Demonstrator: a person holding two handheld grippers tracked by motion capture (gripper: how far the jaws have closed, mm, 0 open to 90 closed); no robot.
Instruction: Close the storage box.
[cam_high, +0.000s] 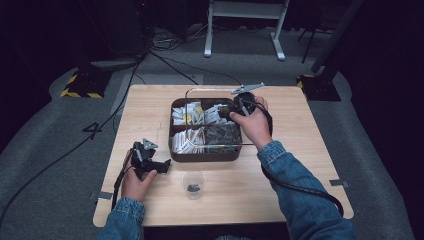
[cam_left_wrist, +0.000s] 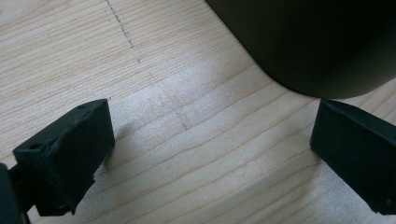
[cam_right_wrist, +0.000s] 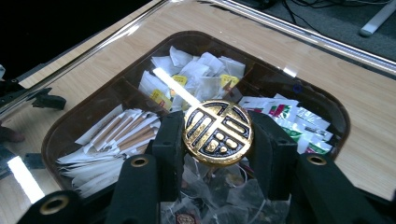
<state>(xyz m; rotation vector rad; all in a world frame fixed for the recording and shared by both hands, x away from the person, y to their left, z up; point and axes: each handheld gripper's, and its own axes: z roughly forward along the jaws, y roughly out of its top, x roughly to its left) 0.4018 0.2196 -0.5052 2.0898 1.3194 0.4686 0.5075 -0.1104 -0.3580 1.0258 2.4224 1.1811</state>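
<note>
**Right gripper clamps the lid knob over the tea tray**

Right gripper (cam_right_wrist: 217, 140) of mine is clenched on the round gold knob (cam_right_wrist: 218, 132) of a clear lid (cam_high: 212, 117), one black jaw on each side of the disc. I hold it by the knob because the pane itself offers no other purchase. The lid hangs tilted just under my jaws, over the dark divided tray (cam_high: 205, 156). Through the pane, beyond my jaws, lie white tea bags (cam_right_wrist: 194, 70), to one side paper sticks (cam_right_wrist: 116, 135), to the other colourful sachets (cam_right_wrist: 299, 116), and right beneath me clear pouches (cam_right_wrist: 224, 196).

My left gripper (cam_left_wrist: 210, 149) rests low on the wooden table (cam_left_wrist: 177, 102), jaws spread wide with nothing between them, the tray's rounded corner just ahead. I judge it waits there to steady the tray. A small clear cup (cam_high: 193, 183) stands near it.
</note>
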